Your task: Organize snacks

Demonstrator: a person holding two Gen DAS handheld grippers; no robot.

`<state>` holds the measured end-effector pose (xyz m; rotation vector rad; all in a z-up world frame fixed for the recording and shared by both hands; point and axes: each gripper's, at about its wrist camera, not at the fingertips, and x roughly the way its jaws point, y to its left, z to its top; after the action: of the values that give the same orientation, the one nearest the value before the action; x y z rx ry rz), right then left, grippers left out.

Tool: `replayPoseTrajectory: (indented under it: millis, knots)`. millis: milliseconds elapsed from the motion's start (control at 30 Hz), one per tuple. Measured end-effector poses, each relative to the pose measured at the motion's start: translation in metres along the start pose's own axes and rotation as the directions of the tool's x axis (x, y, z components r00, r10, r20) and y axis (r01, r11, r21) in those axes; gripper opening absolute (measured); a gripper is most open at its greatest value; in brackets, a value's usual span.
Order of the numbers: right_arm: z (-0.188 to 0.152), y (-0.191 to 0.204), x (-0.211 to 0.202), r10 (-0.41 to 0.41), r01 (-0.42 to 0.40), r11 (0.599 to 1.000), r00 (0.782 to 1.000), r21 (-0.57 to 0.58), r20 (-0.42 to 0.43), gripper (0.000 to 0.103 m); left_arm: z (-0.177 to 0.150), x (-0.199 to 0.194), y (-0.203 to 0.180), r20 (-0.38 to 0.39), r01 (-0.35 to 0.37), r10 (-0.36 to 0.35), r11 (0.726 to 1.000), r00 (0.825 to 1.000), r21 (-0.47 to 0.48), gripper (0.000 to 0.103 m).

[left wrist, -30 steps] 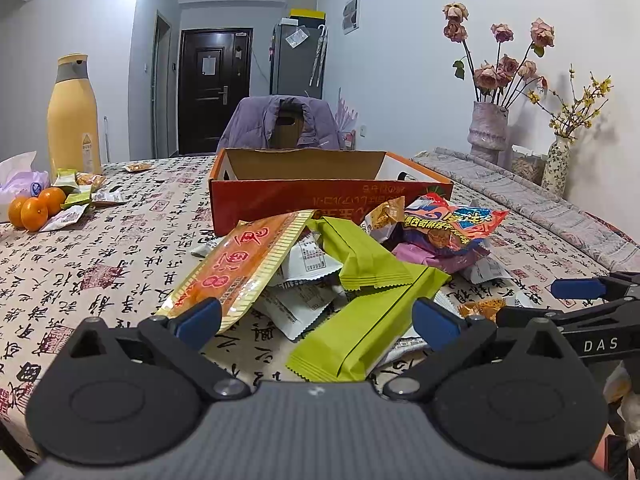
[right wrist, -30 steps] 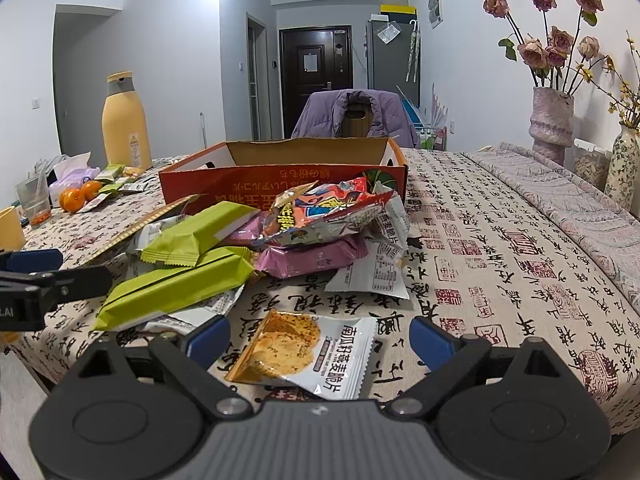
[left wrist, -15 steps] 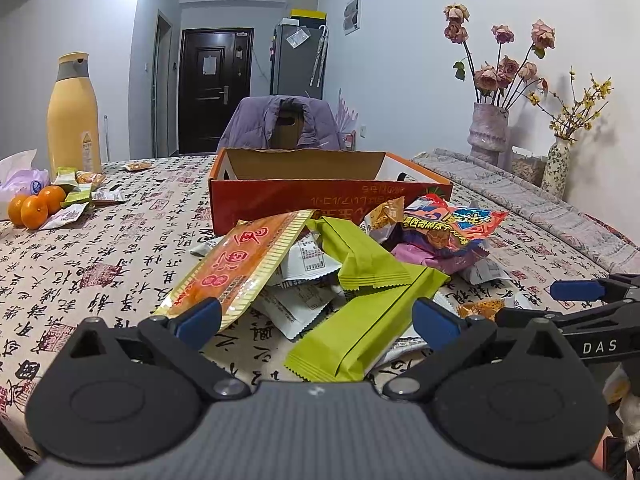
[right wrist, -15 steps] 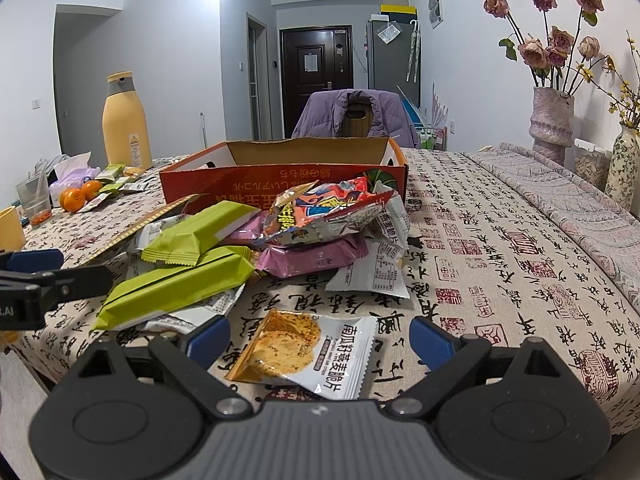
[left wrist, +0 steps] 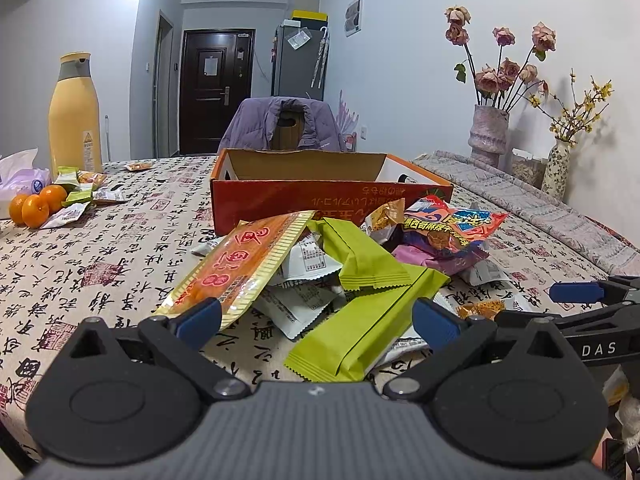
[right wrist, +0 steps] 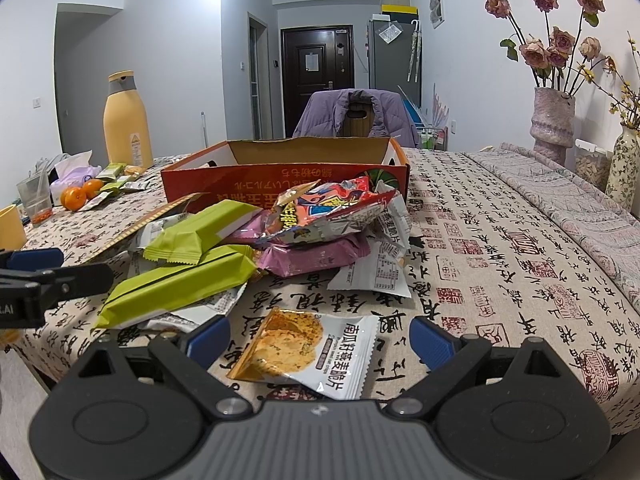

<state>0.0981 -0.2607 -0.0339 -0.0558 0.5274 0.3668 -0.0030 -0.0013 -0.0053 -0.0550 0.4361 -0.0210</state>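
A pile of snack packets lies on the table in front of an open orange cardboard box (left wrist: 328, 196) (right wrist: 280, 172). It holds two green bars (left wrist: 372, 320) (right wrist: 180, 284), a long orange packet (left wrist: 244, 264), a red crisp bag (left wrist: 448, 224) (right wrist: 320, 208) and a purple packet (right wrist: 316, 256). My left gripper (left wrist: 316, 316) is open and empty, just short of the near green bar. My right gripper (right wrist: 318, 338) is open and empty, with a white-and-orange cracker packet (right wrist: 308, 348) lying between its fingers.
A yellow bottle (left wrist: 74, 116) (right wrist: 126, 120), oranges (left wrist: 36, 204) (right wrist: 78, 194) and small packets stand at the far left. Two flower vases (left wrist: 490, 128) (right wrist: 552, 120) stand at the right. A chair with a purple jacket (left wrist: 284, 124) is behind the box.
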Motion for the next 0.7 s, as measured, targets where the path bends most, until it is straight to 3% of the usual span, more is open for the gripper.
replayPoseTrajectory:
  millis: [700]
  knots:
    - [0.0, 0.0009, 0.0005, -0.002, 0.002, 1.0, 1.0, -0.003, -0.003, 0.096, -0.0008, -0.0018, 0.0047, 0.013, 0.005, -0.005, 1.0, 1.0, -0.014, 0.103]
